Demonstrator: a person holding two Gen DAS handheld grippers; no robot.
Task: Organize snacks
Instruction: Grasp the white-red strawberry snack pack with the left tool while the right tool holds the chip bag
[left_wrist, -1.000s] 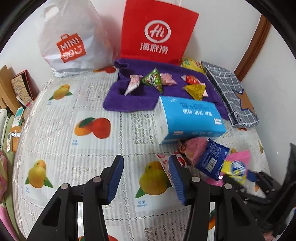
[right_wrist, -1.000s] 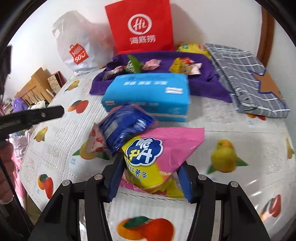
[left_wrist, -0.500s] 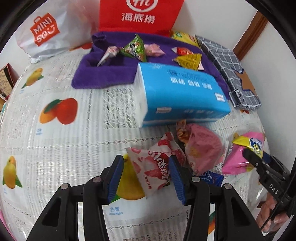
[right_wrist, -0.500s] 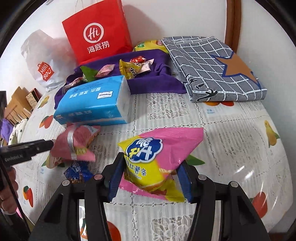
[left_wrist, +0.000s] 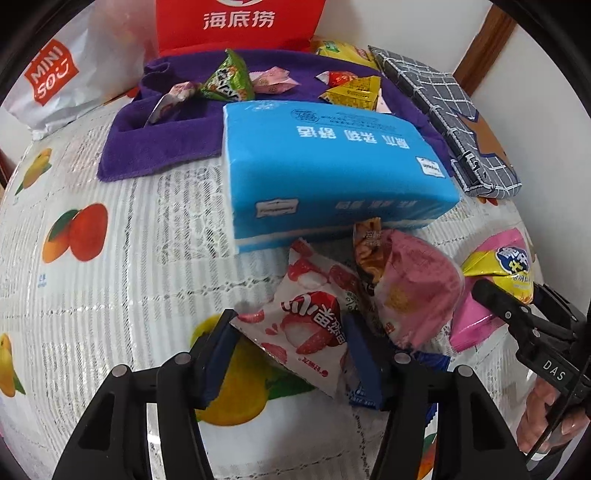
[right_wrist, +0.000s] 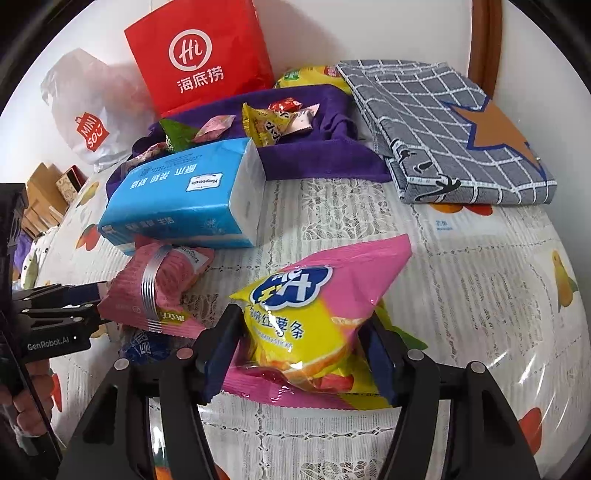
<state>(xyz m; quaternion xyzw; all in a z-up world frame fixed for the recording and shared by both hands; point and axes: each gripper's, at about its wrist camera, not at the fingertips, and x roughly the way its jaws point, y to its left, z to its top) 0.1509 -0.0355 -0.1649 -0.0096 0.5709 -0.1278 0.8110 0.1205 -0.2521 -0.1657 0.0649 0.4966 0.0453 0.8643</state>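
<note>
My left gripper (left_wrist: 291, 354) is open around a white and red strawberry snack packet (left_wrist: 314, 325) on the table; its fingers flank the packet. A pink snack bag (left_wrist: 417, 288) lies just right of it, a dark blue packet (left_wrist: 432, 360) partly under. My right gripper (right_wrist: 299, 350) is shut on a pink and yellow chip bag (right_wrist: 314, 310), which also shows in the left wrist view (left_wrist: 502, 266). Small wrapped snacks (left_wrist: 229, 79) lie on a purple towel (left_wrist: 162, 147) at the back.
A blue tissue pack (left_wrist: 332, 173) lies mid-table behind the snacks. A folded grey checked cloth (right_wrist: 454, 129) is at the back right. A red paper bag (right_wrist: 199, 59) and a white Miniso bag (right_wrist: 92, 122) stand against the wall.
My left gripper has moved forward and right to the snack pile and now straddles the strawberry packet. My right gripper has carried the chip bag to the right, away from the pile.
</note>
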